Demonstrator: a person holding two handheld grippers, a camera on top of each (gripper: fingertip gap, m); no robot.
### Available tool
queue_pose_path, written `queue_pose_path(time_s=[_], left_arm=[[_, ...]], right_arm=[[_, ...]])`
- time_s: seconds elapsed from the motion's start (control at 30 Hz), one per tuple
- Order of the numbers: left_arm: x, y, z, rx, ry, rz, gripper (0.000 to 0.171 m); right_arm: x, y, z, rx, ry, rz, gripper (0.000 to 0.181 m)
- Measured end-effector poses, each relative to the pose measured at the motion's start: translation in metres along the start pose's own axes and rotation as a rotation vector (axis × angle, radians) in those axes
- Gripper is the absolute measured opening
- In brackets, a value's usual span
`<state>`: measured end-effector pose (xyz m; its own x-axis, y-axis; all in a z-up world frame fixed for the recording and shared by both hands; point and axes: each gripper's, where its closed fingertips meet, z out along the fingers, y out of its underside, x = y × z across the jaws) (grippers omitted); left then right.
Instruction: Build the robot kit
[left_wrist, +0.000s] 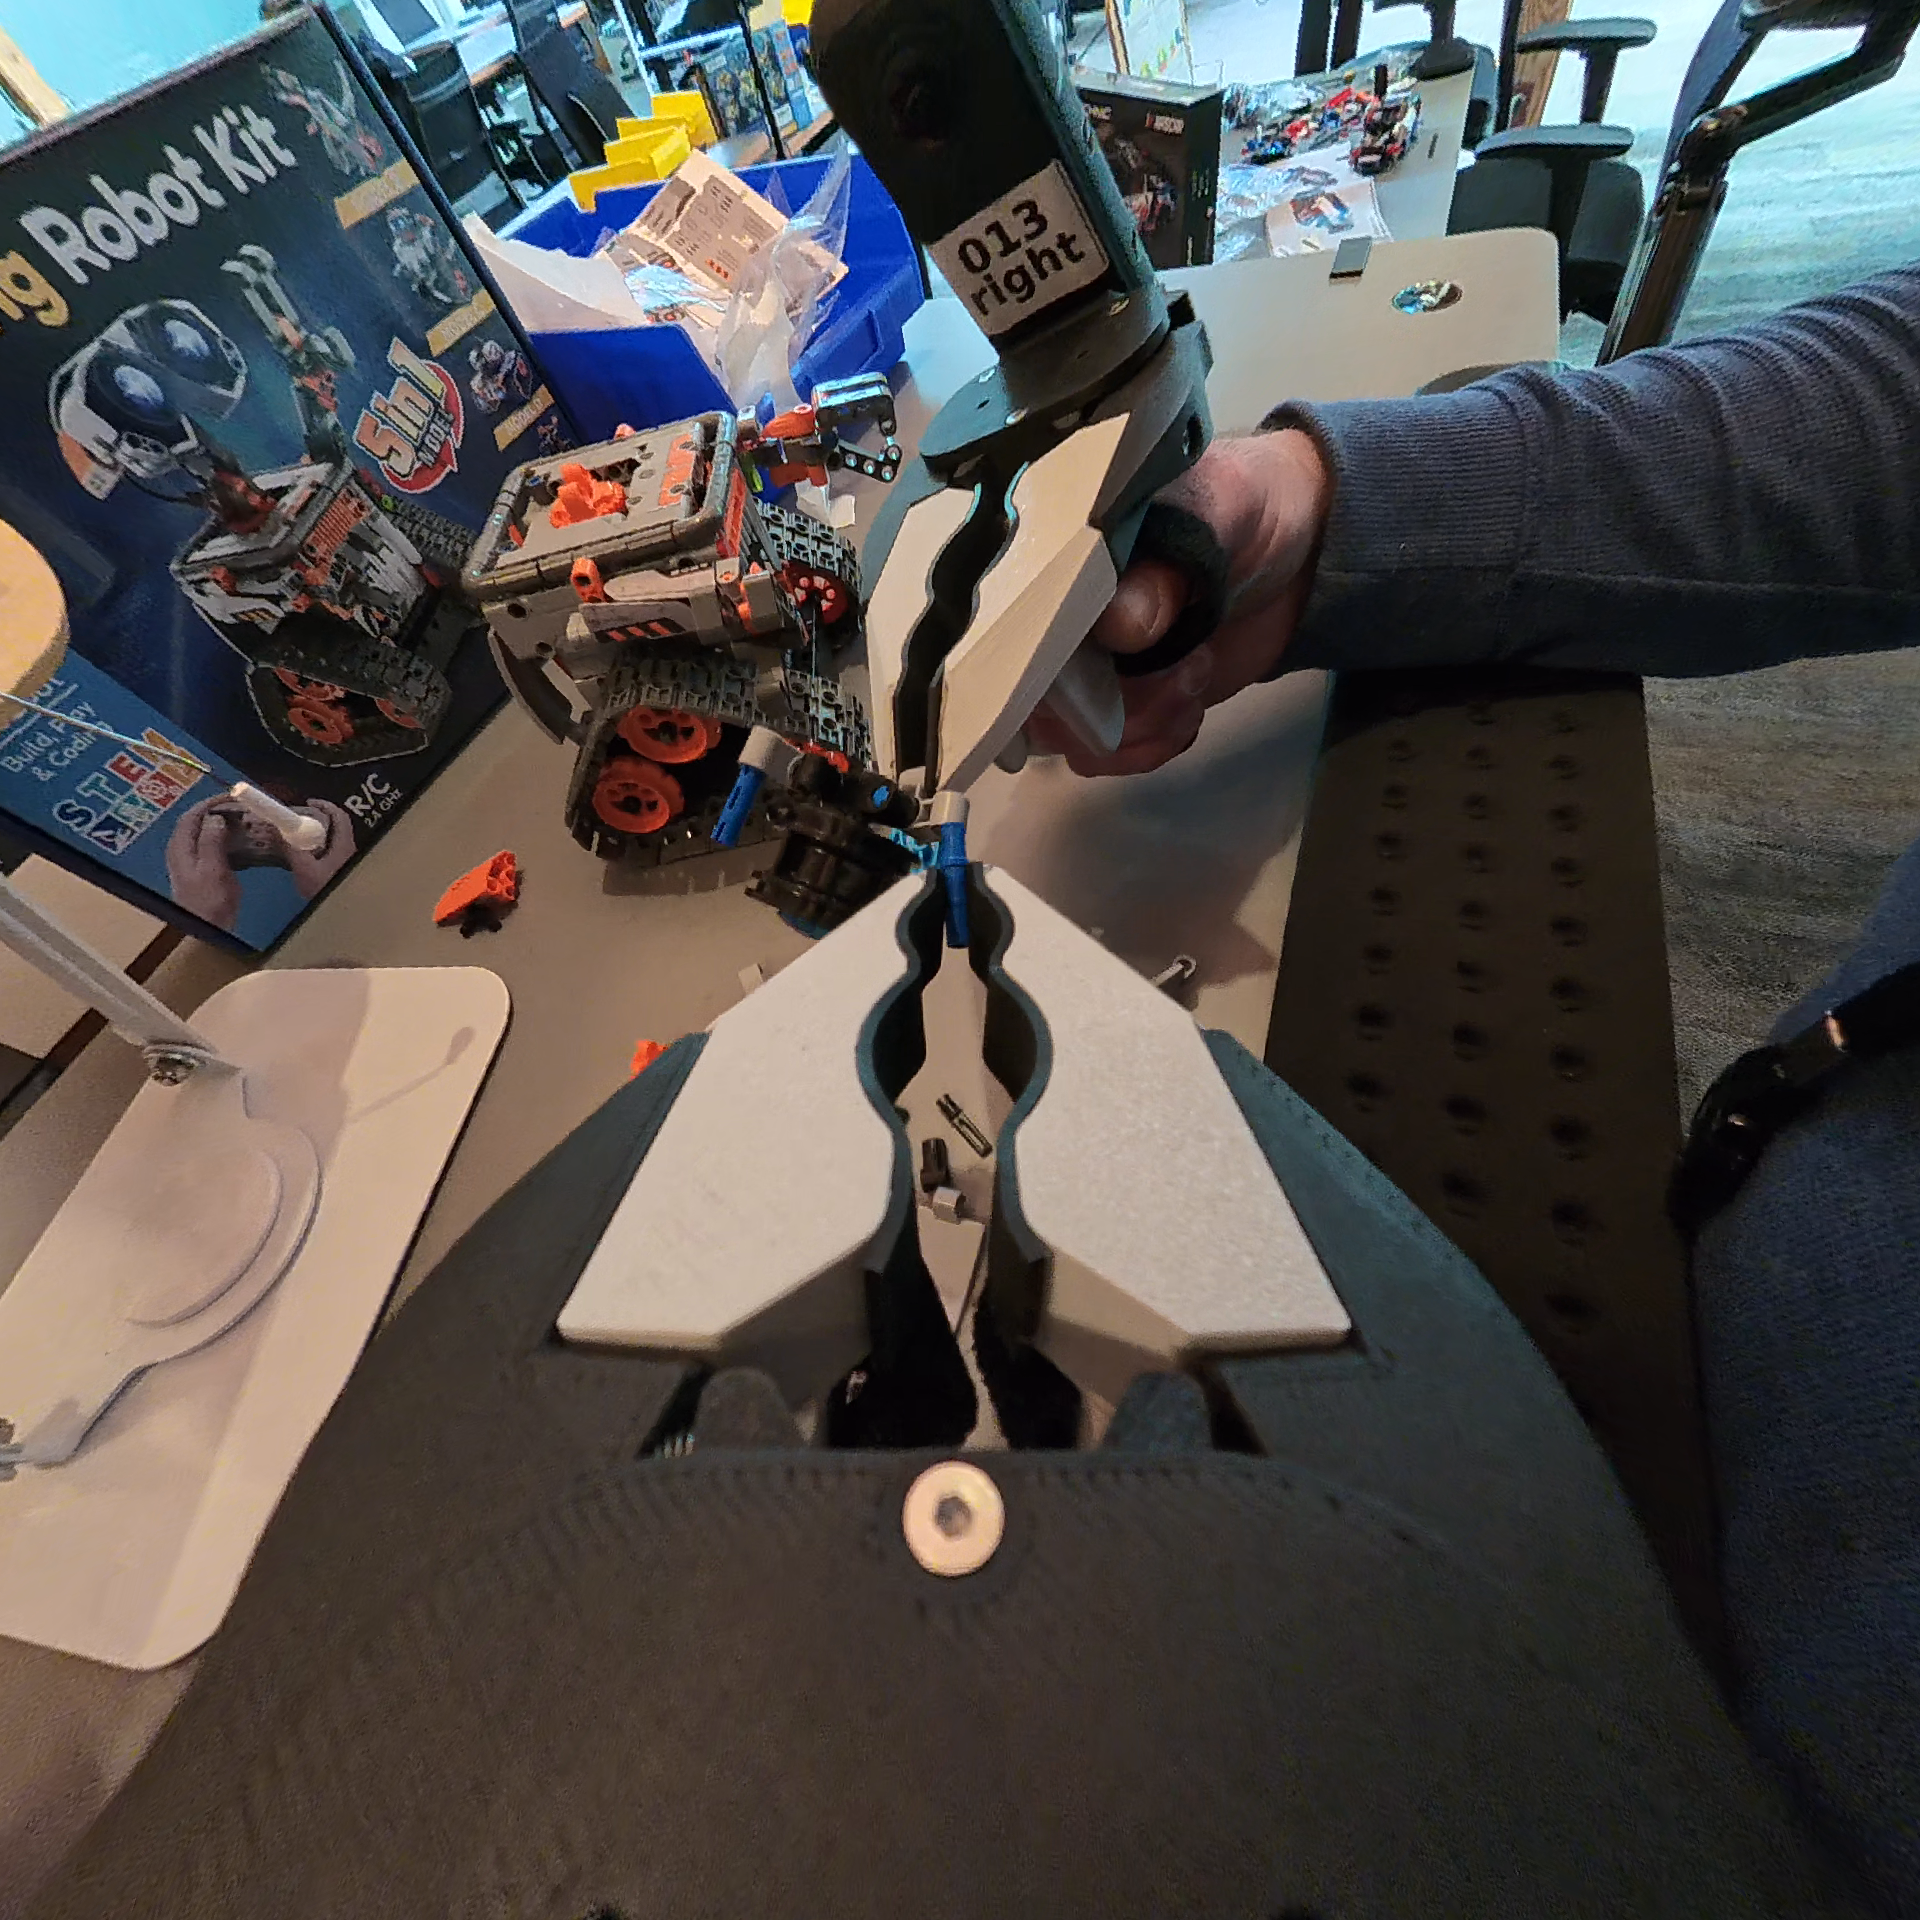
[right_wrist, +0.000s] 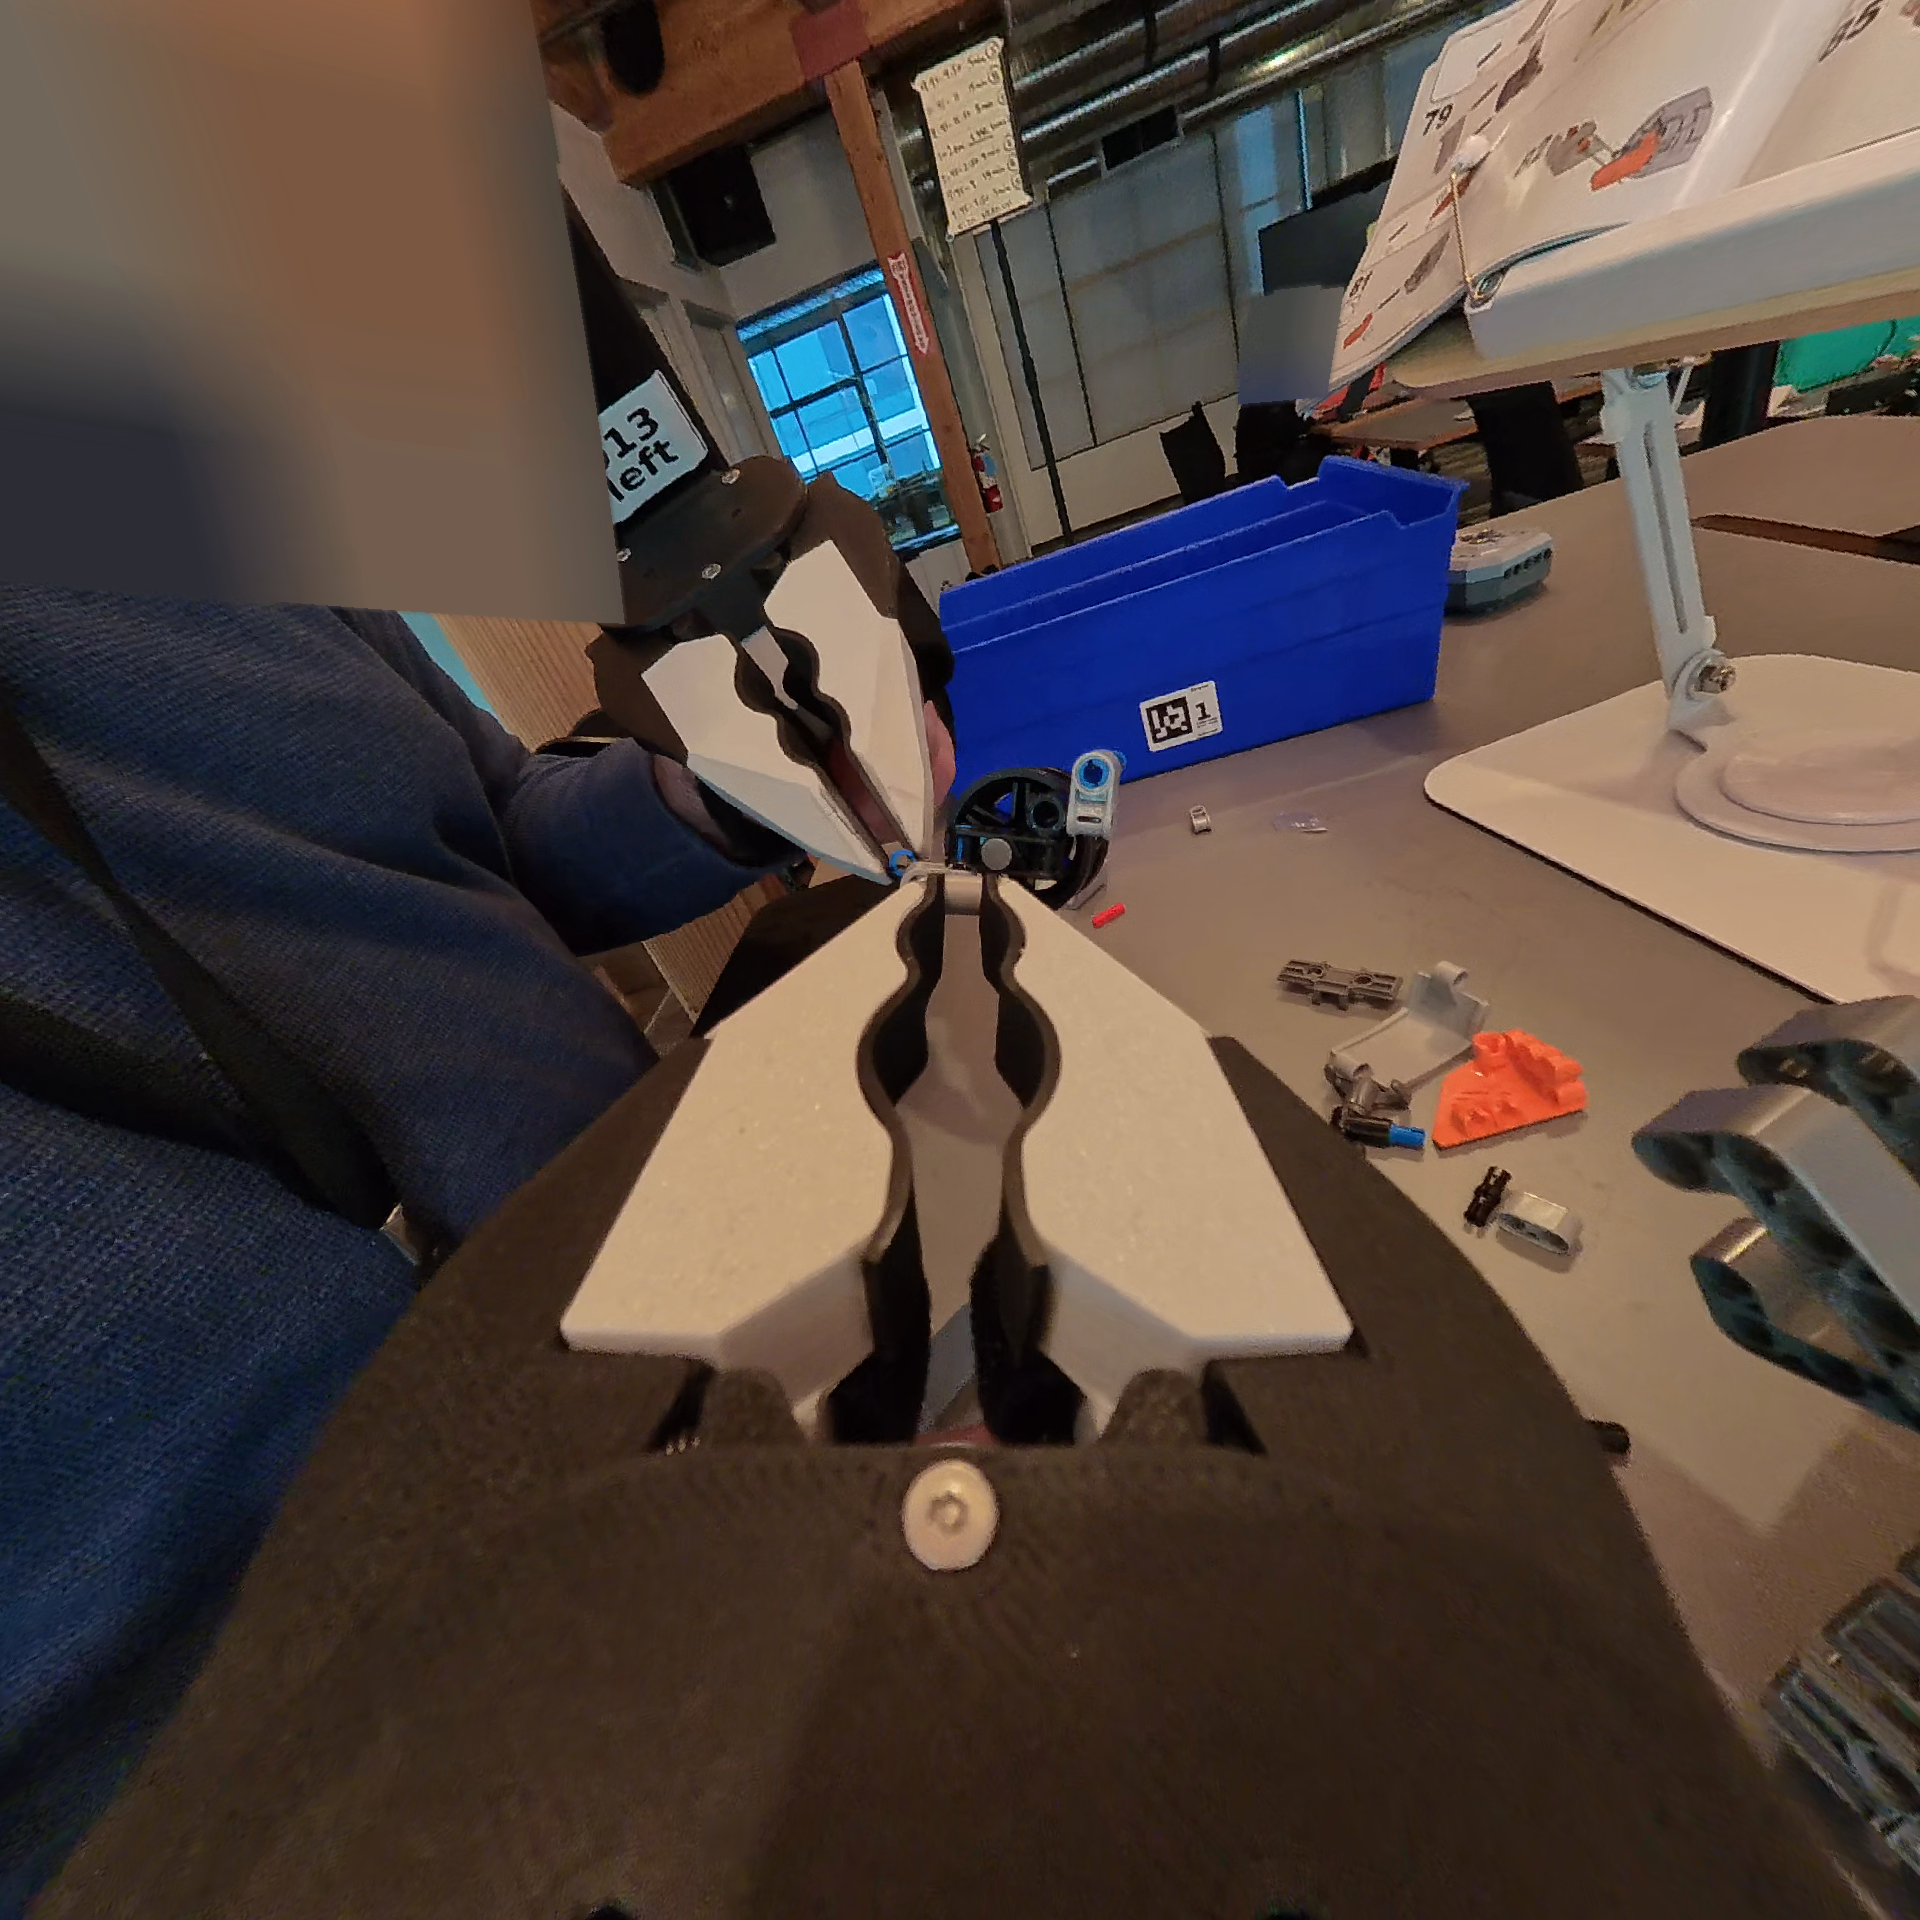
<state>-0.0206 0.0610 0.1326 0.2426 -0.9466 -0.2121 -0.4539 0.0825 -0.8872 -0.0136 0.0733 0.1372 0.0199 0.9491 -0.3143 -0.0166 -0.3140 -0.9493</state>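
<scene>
Left of the claw, a blur patch (right_wrist: 291, 301) hides the person's head. The tracked frame (right_wrist: 1808, 1174) to its right is cut by the edge, as is the kit box (left_wrist: 208, 468) at far left.

Black claw (left_wrist: 954, 883) — white fingers (left_wrist: 769, 1122), blue sleeve (left_wrist: 1610, 499)

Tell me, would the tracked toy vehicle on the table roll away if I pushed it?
Probably not far: the tracked toy vehicle sits on ridged rubber-looking treads, which likely grip the table. It looks like many clipped-together bricks, so a hard shove might pop pieces off.

Two hand-held grippers (left_wrist: 953, 902) (right_wrist: 961, 896), one blue bin (right_wrist: 1195, 623).
</scene>
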Motion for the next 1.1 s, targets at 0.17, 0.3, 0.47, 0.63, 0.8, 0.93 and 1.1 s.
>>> queue_pose_path(time_s=[0.17, 0.3, 0.47, 0.63, 0.8, 0.93, 1.1], left_arm=[[0.000, 0.003, 0.002, -0.016, 0.007, -0.006, 0.001], [0.000, 0.004, 0.003, -0.024, 0.002, 0.021, 0.001], [0.001, 0.005, 0.004, -0.045, -0.011, 0.084, 0.001], [0.000, 0.007, 0.005, -0.079, -0.032, 0.147, 0.001], [0.003, 0.013, 0.007, -0.156, -0.037, 0.220, 0.000], [0.004, 0.017, 0.008, -0.197, -0.040, 0.274, 0.000], [0.005, 0.026, 0.011, -0.270, -0.040, 0.309, 0.000]], right_arm=[[-0.001, 0.001, 0.002, -0.002, -0.011, 0.007, 0.004], [-0.001, 0.002, 0.002, -0.003, -0.012, 0.013, 0.004], [-0.001, 0.003, 0.002, -0.013, -0.013, 0.018, 0.004], [-0.001, 0.006, 0.002, -0.041, 0.004, 0.004, 0.004], [0.000, 0.012, 0.002, -0.096, 0.028, -0.031, 0.004], [0.001, 0.016, 0.003, -0.127, 0.036, -0.040, 0.003], [0.004, 0.025, 0.004, -0.188, 0.068, -0.068, 0.004]])
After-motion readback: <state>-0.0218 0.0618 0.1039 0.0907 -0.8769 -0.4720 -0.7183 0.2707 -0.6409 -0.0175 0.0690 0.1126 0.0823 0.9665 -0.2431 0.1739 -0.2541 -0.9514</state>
